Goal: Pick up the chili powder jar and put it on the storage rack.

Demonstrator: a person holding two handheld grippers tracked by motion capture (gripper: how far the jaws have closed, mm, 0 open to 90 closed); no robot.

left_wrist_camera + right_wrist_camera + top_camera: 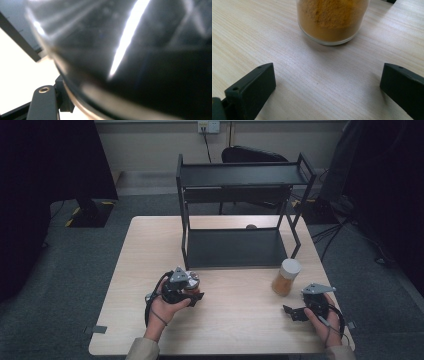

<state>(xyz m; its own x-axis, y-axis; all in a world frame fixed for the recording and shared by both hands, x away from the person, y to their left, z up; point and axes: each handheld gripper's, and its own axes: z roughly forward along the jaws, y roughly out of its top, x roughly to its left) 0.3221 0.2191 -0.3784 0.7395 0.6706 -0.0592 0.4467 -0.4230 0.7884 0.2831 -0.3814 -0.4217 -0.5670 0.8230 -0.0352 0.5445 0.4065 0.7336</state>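
Pale wood table [240,320] on grey carpet; left gripper [189,289] jaws clamp a jar, right gripper [296,313] jaws apart

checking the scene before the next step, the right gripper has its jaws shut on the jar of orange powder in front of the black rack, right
Not quite. The right gripper is open: in the right gripper view its jaws stand wide apart on bare table, short of the jar of orange powder and not touching it. The rest holds: the jar stands on the table just in front of the black rack.
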